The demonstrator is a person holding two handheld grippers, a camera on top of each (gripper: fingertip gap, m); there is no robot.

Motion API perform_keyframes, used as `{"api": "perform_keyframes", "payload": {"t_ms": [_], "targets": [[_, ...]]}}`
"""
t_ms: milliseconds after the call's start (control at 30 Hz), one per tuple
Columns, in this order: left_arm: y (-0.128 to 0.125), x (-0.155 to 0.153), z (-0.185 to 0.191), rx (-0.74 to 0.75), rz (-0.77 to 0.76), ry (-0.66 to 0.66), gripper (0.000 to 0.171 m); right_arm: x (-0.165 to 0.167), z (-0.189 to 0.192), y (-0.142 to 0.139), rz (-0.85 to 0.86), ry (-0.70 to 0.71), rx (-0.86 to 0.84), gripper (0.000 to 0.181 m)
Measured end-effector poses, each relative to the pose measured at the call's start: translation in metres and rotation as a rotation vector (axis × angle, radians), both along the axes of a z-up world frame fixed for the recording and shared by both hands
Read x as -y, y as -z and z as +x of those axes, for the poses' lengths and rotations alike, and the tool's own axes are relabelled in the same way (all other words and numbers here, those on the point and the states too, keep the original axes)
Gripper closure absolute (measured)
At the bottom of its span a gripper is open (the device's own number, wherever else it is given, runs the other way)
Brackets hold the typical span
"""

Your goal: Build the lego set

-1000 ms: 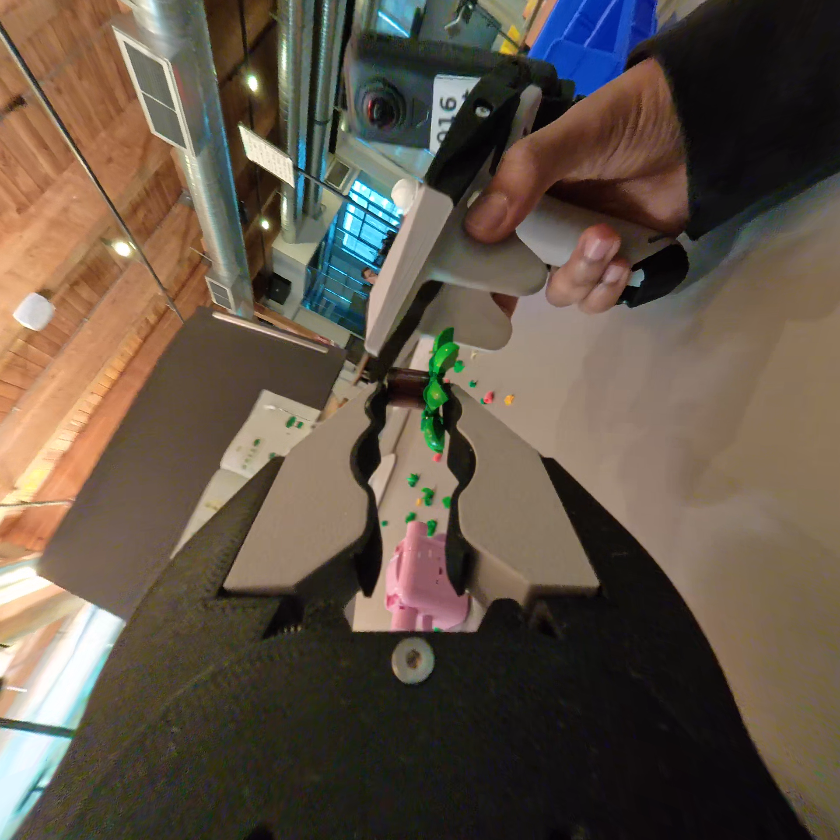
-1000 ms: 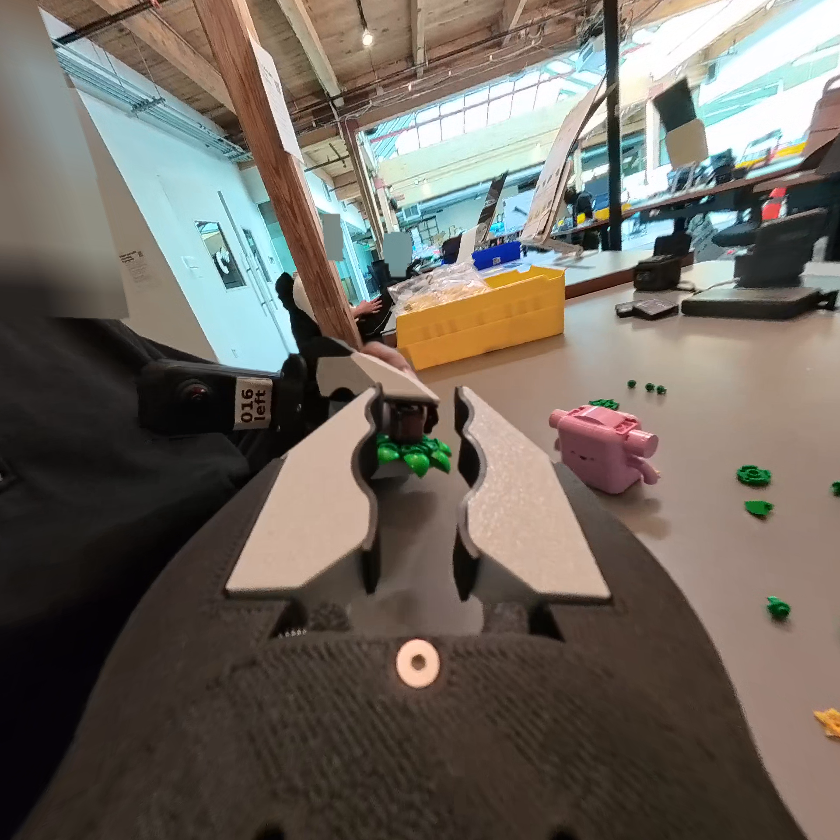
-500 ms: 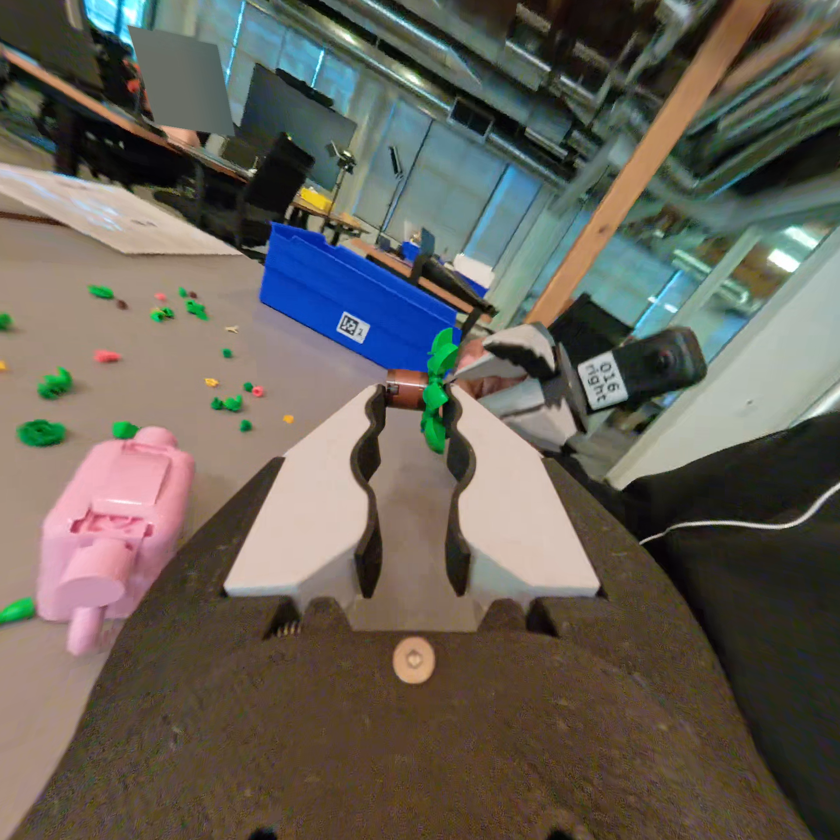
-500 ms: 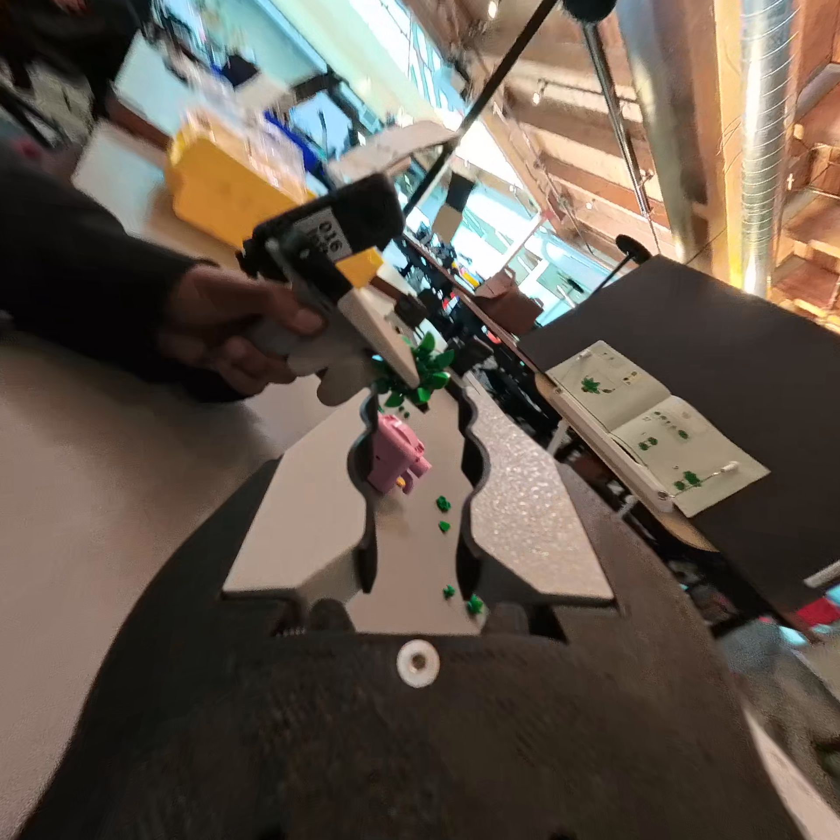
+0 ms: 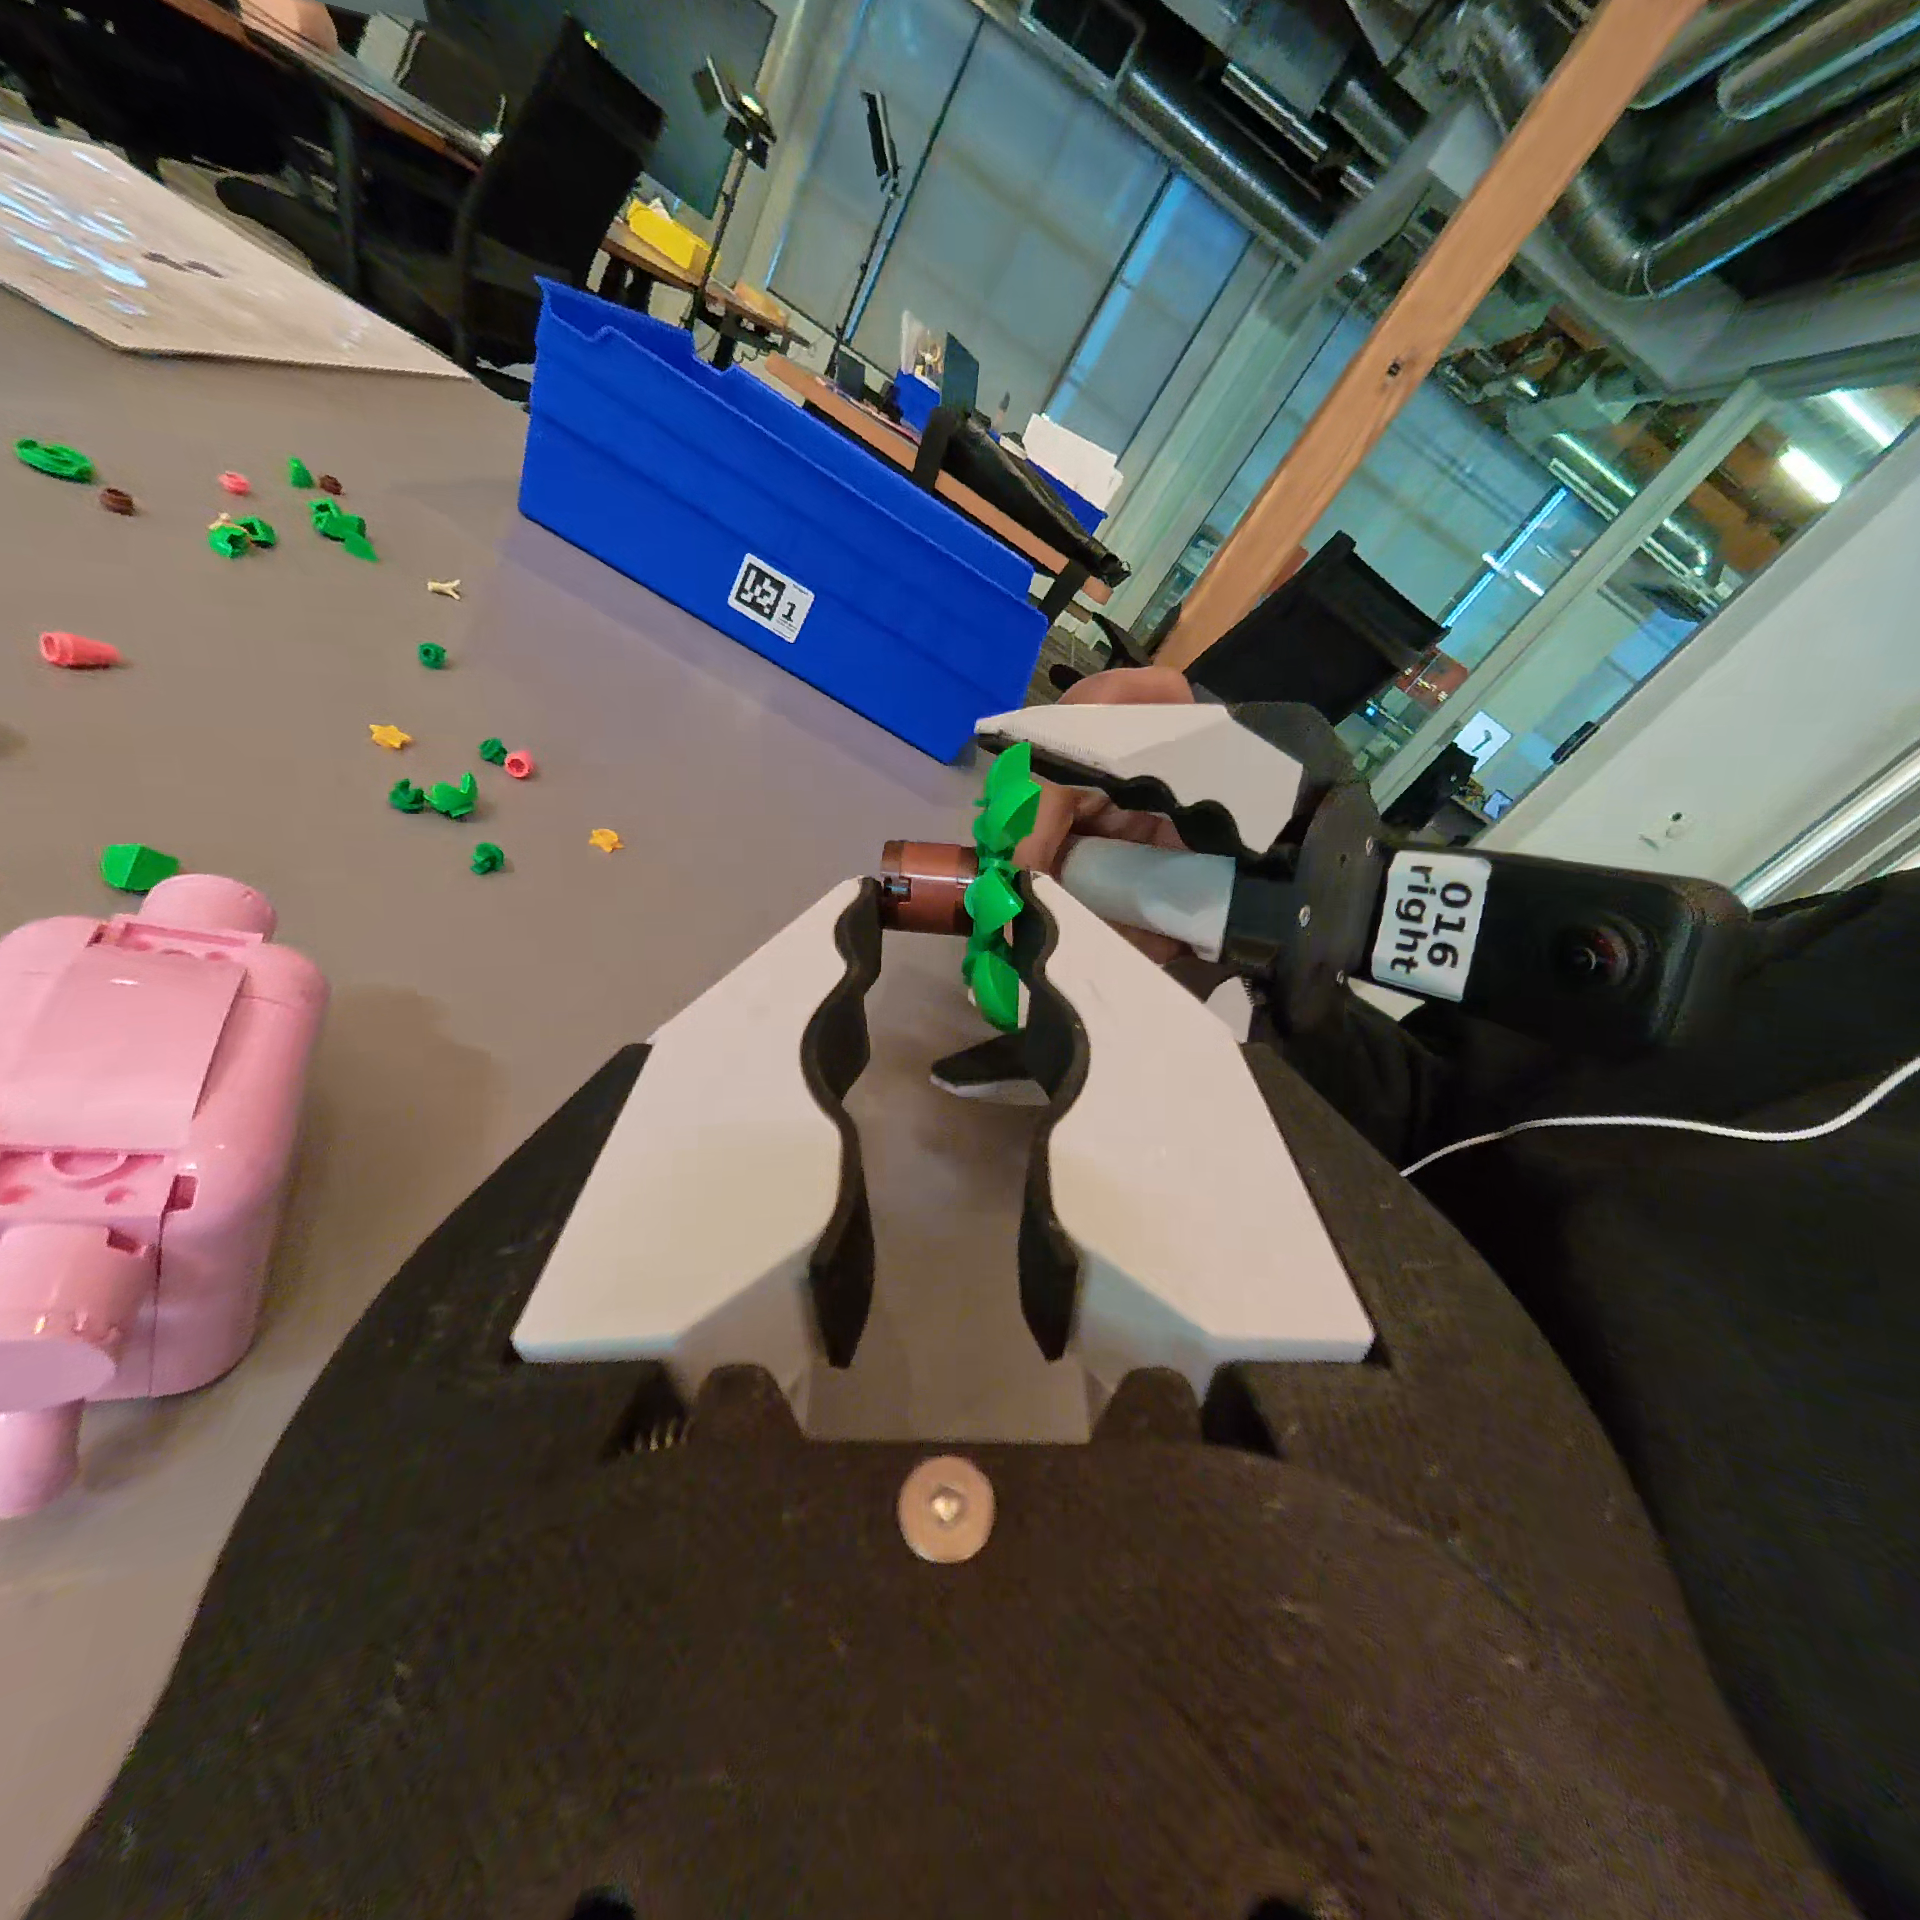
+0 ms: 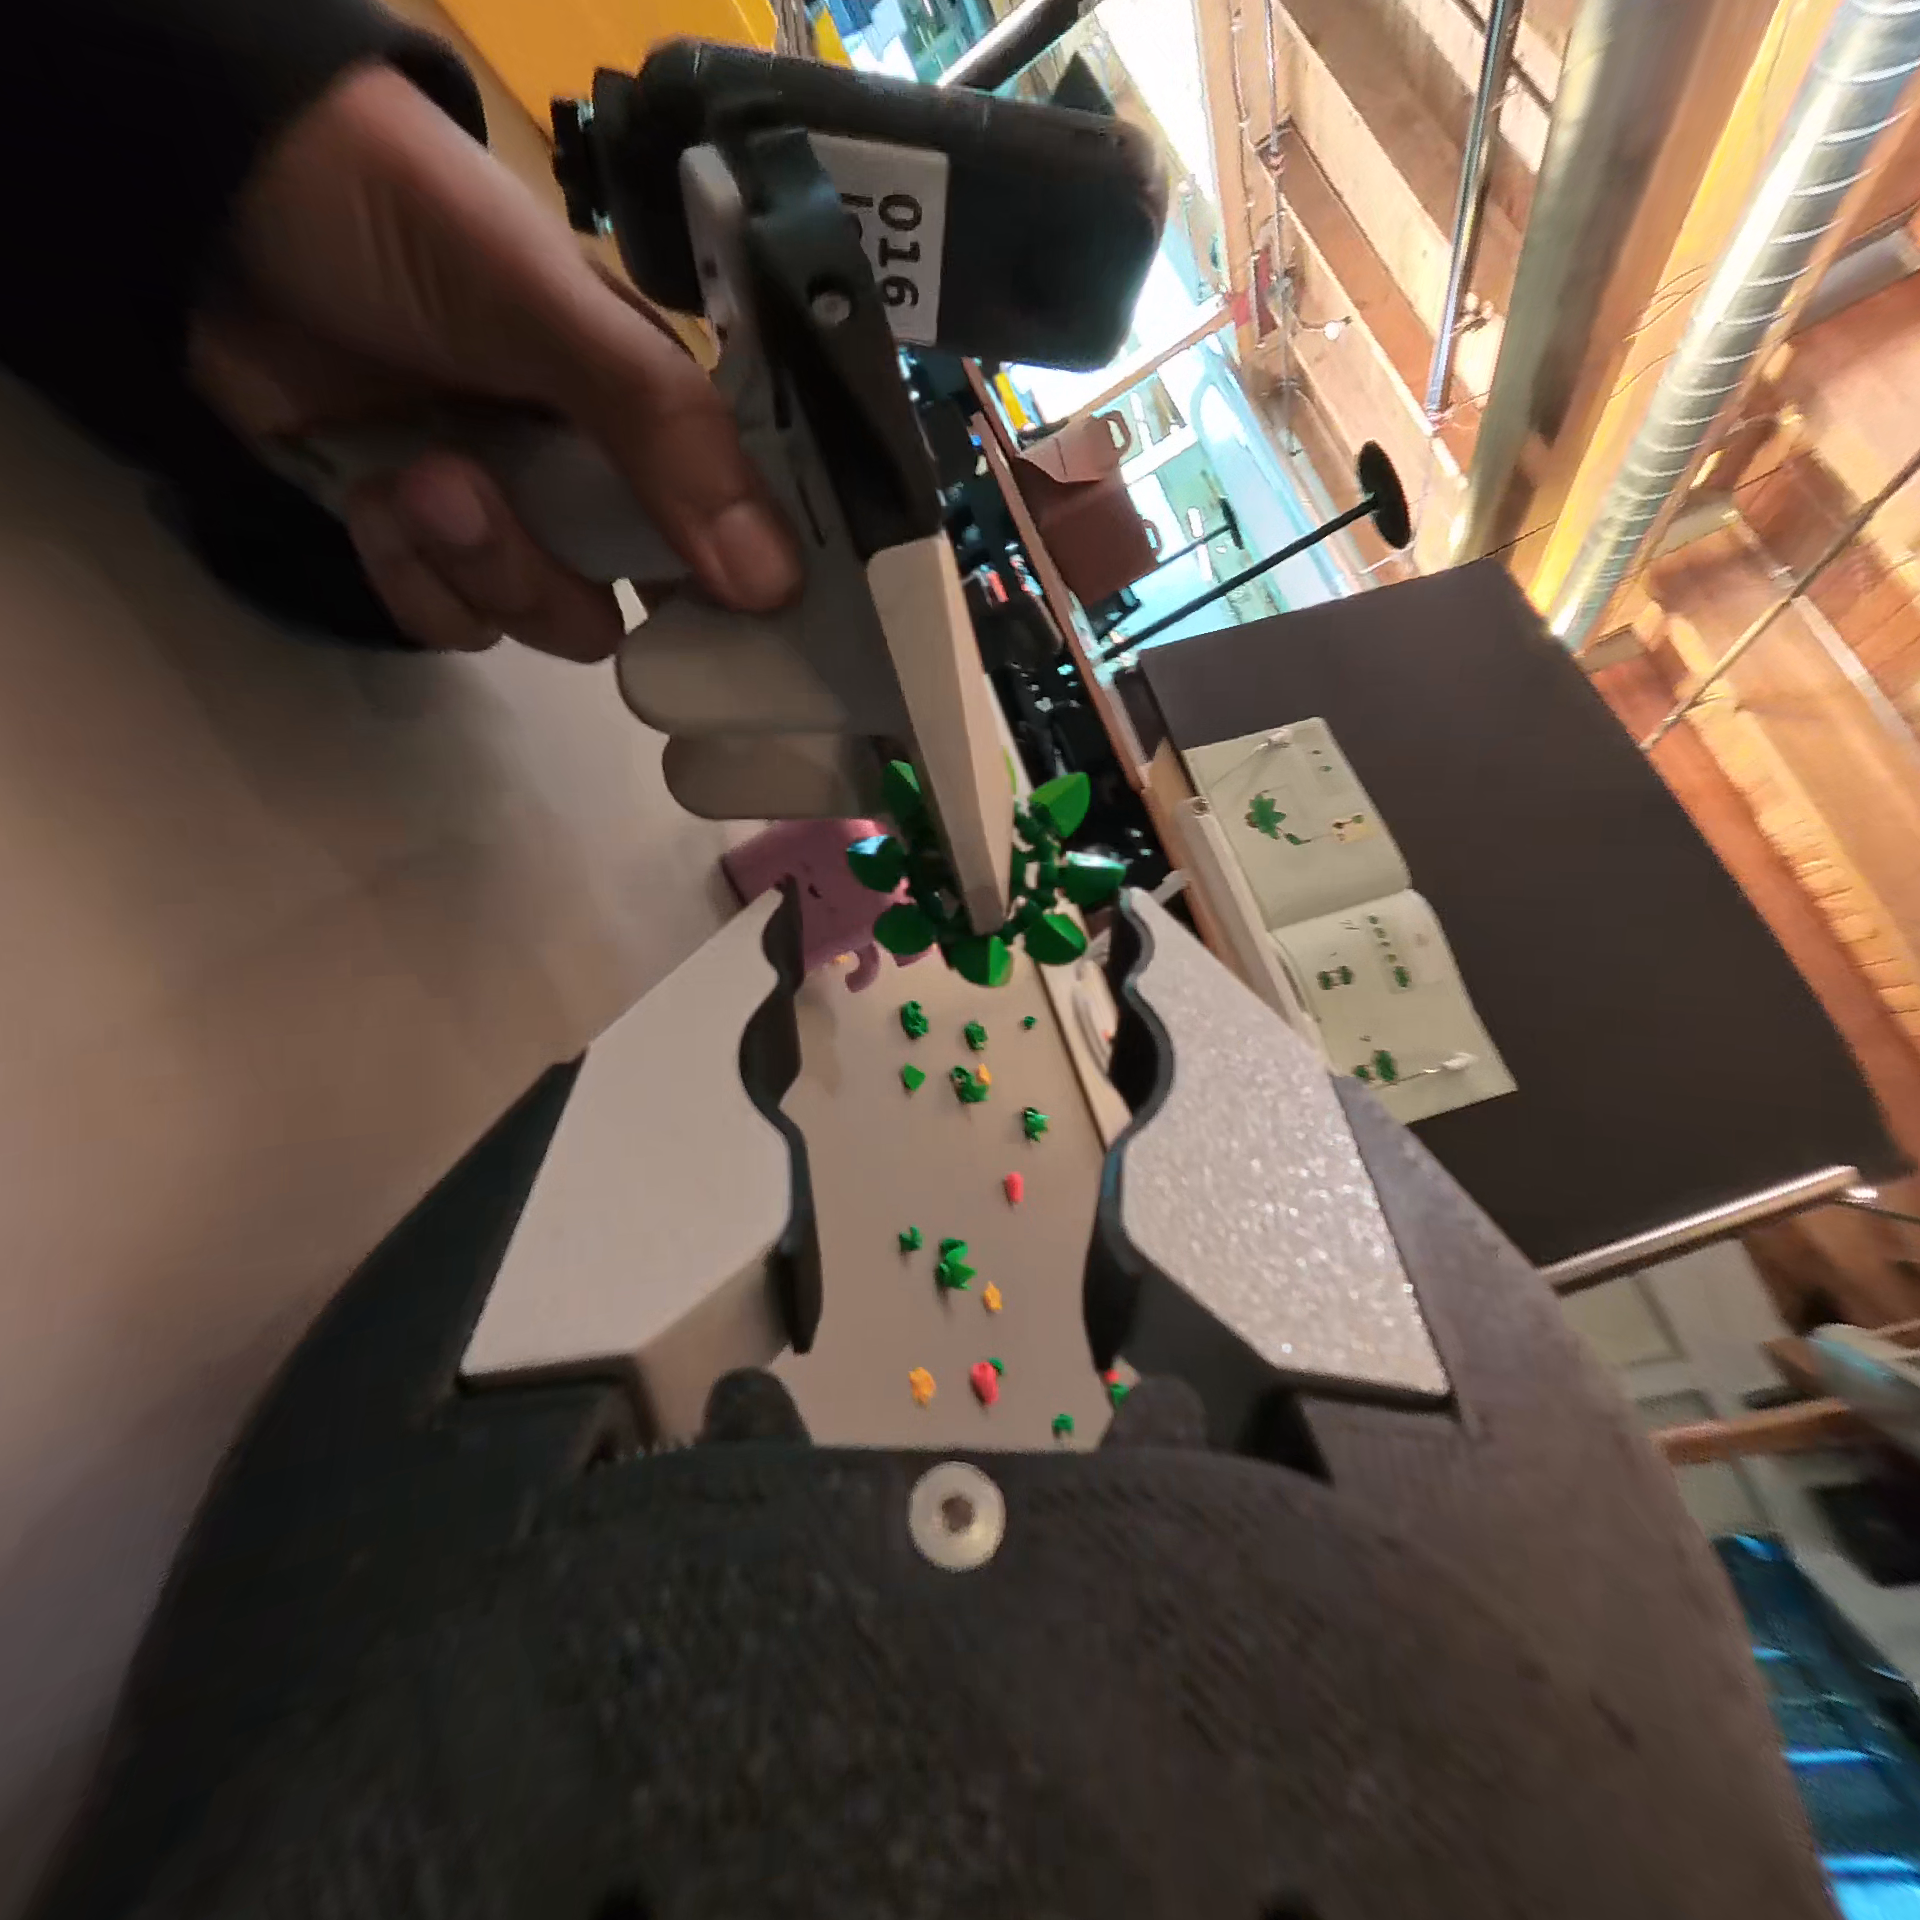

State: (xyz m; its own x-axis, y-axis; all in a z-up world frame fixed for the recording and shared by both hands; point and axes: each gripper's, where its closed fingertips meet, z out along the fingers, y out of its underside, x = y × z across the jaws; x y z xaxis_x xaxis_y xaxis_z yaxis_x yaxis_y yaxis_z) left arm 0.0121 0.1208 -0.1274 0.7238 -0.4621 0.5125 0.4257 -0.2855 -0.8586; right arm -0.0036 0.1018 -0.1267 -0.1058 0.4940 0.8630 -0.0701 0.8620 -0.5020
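Observation:
My left gripper (image 5: 951,899) is shut on a small plant piece, a brown cylinder (image 5: 920,873) with a ring of green leaves (image 5: 997,883), held above the grey table. In the right wrist view the same leaves (image 6: 1060,935) show at the tip of the left gripper's fingers (image 6: 935,727), which a hand holds. My right gripper (image 6: 954,920) is open and empty, its tips on either side of the leaves without touching them. One of its fingers (image 5: 1143,743) shows just beyond the leaves. A pink block figure (image 5: 125,1143) lies on the table to the left.
A blue bin (image 5: 769,540) stands on the table behind the grippers. Several loose green, pink and yellow pieces (image 5: 447,795) are scattered across the table (image 5: 623,727). An open instruction booklet (image 6: 1340,904) leans on a dark board at the far edge. My left and right fingertips are right by each other.
Both grippers have turned, so the views swung round. My left gripper still holds the plant piece. My right gripper's fingers stand wider apart than before.

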Motion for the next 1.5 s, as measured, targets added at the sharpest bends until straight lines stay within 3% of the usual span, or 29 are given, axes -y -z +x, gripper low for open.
{"api": "perform_keyframes", "payload": {"t_ms": [733, 933, 1167, 1367, 1500], "targets": [[0.000, 0.000, 0.007, 0.003, 0.001, 0.031, 0.151, 0.002, 0.003, -0.010, -0.102, -0.040, -0.017, 0.131], [-0.002, -0.002, -0.001, -0.025, 0.018, -0.029, 0.118, -0.006, 0.004, -0.015, -0.244, -0.058, 0.003, 0.131], [-0.016, 0.001, -0.028, -0.117, 0.113, -0.202, 0.109, -0.037, 0.002, 0.011, -0.578, -0.039, 0.275, 0.131], [-0.017, 0.001, -0.031, -0.103, 0.118, -0.207, 0.110, -0.054, 0.008, 0.056, -0.619, 0.039, 0.524, 0.131], [-0.017, 0.001, -0.031, -0.090, 0.117, -0.201, 0.112, -0.059, 0.010, 0.064, -0.643, 0.072, 0.584, 0.131]]}}
